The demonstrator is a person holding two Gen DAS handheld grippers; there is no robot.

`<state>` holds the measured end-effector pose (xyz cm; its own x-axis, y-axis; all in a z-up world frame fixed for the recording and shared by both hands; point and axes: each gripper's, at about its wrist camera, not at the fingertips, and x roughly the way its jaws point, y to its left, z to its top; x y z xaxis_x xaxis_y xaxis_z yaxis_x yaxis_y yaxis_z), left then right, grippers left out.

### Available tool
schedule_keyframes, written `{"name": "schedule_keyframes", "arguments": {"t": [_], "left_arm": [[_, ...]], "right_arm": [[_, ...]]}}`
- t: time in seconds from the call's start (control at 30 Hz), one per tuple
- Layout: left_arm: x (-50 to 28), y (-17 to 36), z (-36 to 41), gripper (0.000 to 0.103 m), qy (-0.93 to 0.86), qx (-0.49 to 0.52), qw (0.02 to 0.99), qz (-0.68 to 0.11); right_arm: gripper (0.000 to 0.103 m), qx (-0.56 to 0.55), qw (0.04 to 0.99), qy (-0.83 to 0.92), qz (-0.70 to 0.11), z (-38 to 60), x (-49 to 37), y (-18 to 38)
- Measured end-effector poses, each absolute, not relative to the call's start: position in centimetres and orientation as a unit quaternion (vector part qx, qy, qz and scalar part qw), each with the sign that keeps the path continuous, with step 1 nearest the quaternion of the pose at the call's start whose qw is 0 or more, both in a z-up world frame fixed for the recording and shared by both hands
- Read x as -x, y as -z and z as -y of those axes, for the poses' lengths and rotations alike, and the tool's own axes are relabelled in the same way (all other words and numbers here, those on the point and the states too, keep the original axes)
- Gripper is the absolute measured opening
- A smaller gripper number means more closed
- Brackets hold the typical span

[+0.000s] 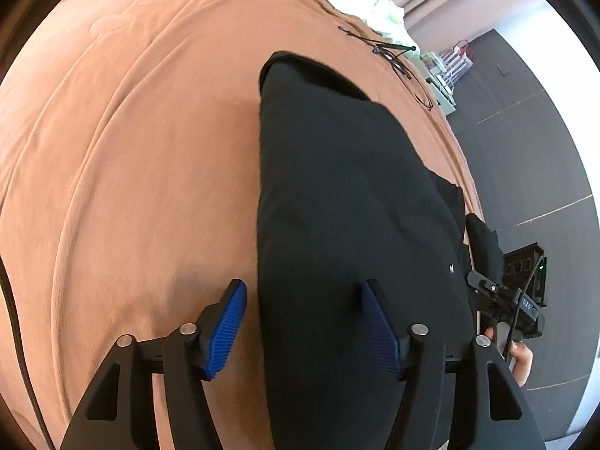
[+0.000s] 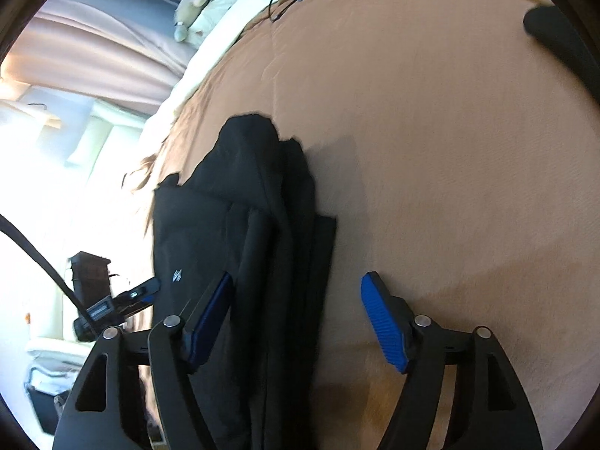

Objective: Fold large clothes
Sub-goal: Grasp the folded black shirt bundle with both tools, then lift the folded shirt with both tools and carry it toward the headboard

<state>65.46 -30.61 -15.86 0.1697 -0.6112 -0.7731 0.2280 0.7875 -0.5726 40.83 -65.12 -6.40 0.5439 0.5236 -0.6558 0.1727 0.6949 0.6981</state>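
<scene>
A black garment [image 1: 345, 195] lies folded into a long narrow strip on the orange-brown bedspread [image 1: 131, 150]. My left gripper [image 1: 303, 322] is open above the strip's near end, its blue pads [image 1: 227, 328] either side of the left edge. In the right wrist view the same garment [image 2: 243, 217] shows layered folds and a small white logo [image 2: 177, 274]. My right gripper [image 2: 296, 322] is open over the garment's right edge, nothing held. The right gripper also shows in the left wrist view [image 1: 506, 296] at the right edge of the bed.
Black cables [image 1: 397, 56] lie on the bedspread beyond the garment. White bedding [image 1: 375, 3] and soft toys [image 2: 191, 3] lie at the head of the bed. Dark floor [image 1: 525, 142] runs along the bed's right side. A dark object [image 2: 558, 37] lies at the far right.
</scene>
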Motion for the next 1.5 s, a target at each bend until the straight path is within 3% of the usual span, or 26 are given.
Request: {"name": "schedule_keyframes", "arguments": {"t": [0.47, 0.53, 0.6, 0.7, 0.77, 0.93, 1.5], "left_arm": [[-66.5, 17.8, 30.6, 0.066, 0.293, 0.209, 0.726, -0.586], [-66.6, 17.8, 30.8, 0.056, 0.295, 0.211, 0.726, -0.585], [-66.6, 17.5, 30.9, 0.050, 0.292, 0.211, 0.724, -0.588], [-66.1, 16.5, 31.2, 0.042, 0.294, 0.198, 0.732, -0.582], [-65.7, 15.7, 31.1, 0.037, 0.298, 0.193, 0.735, -0.578], [-64.5, 13.2, 30.1, 0.028, 0.310, 0.198, 0.741, -0.562], [-58.0, 1.8, 17.5, 0.026, 0.301, 0.236, 0.802, -0.460]], "right_arm": [[0.069, -0.408, 0.759, -0.185, -0.472, 64.6, -44.6, 8.9], [0.055, -0.402, 0.763, -0.181, -0.473, 64.3, -45.0, 9.0], [0.034, -0.406, 0.761, -0.187, -0.470, 64.4, -44.8, 9.2], [0.018, -0.387, 0.777, -0.197, -0.456, 63.1, -44.0, 8.0], [0.015, -0.378, 0.784, -0.199, -0.450, 62.6, -43.5, 7.2], [0.013, -0.355, 0.802, -0.206, -0.435, 60.5, -42.6, 4.4], [0.013, -0.280, 0.831, -0.295, -0.378, 48.3, -40.3, -5.2]]}}
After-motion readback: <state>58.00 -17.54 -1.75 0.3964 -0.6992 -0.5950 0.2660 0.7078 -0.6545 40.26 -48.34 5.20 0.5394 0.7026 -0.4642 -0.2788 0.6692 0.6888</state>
